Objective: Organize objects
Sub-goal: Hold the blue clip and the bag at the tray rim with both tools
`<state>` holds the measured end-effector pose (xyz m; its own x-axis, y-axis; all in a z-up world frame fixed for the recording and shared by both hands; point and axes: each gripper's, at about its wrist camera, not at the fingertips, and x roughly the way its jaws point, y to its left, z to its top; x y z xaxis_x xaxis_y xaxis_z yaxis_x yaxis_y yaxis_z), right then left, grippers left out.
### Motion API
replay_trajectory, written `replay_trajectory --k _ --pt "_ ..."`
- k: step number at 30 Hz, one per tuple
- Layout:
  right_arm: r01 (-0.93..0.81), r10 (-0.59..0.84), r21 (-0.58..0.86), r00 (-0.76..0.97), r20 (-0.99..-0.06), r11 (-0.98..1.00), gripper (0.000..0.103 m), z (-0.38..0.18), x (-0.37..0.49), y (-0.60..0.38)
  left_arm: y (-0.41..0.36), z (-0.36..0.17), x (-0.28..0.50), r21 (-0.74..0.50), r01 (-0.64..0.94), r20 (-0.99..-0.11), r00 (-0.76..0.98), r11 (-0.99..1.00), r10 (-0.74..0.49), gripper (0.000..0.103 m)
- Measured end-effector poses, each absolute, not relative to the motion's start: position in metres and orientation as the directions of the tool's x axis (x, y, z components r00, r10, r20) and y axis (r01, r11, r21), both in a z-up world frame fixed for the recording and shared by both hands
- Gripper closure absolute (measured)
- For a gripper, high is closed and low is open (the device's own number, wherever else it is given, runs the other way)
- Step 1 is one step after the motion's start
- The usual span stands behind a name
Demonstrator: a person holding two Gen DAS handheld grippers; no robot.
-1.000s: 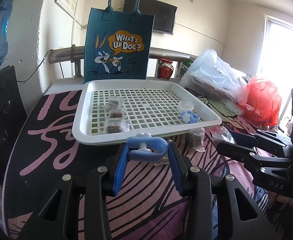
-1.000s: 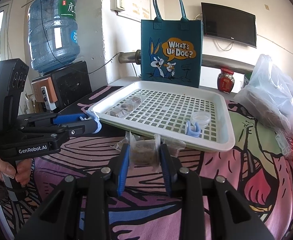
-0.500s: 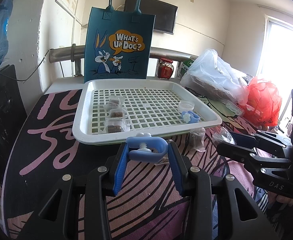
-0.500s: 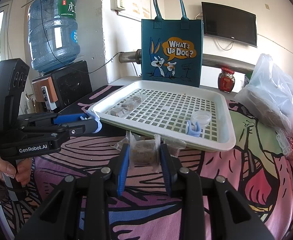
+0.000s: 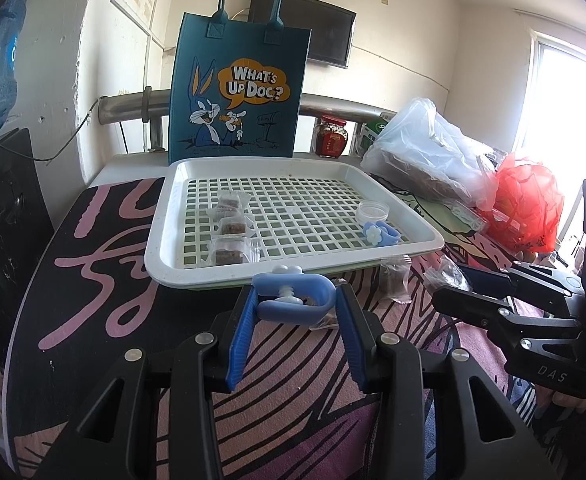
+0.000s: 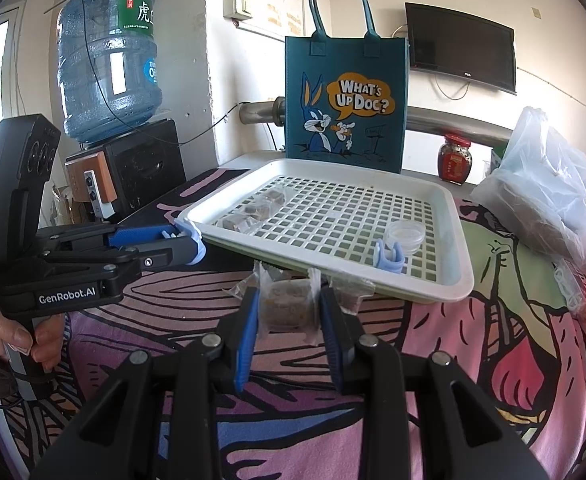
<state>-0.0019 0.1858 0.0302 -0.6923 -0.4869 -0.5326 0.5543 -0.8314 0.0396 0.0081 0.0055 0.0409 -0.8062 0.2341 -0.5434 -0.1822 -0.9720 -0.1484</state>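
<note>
My left gripper (image 5: 293, 300) is shut on a blue clip (image 5: 293, 298) and holds it just in front of the white grid tray (image 5: 293, 168). My right gripper (image 6: 287, 308) is shut on a clear wrapped snack packet (image 6: 287, 306) near the tray's front edge. In the tray lie three wrapped snacks (image 5: 229, 226) in a row at the left, and a small clear lid (image 5: 373, 211) and a second blue clip (image 5: 381, 234) at the right. More snack packets (image 5: 395, 280) lie on the cloth in front of the tray.
A teal Bugs Bunny tote bag (image 5: 239, 92) stands behind the tray. A red jar (image 5: 331, 136), clear plastic bags (image 5: 425, 156) and a red bag (image 5: 529, 204) sit at the right. A water bottle (image 6: 107, 64) on a black box stands at the left.
</note>
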Motion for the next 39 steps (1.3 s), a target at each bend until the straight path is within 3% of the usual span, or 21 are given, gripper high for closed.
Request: replay_trajectory --k 39 --pt "0.556 -0.487 0.039 -0.690 -0.535 -0.830 0.074 0.0298 -0.0006 0.1831 0.0053 0.0415 0.0071 -0.150 -0.182 -0.545 -0.805 -0.972 0.235 0.064"
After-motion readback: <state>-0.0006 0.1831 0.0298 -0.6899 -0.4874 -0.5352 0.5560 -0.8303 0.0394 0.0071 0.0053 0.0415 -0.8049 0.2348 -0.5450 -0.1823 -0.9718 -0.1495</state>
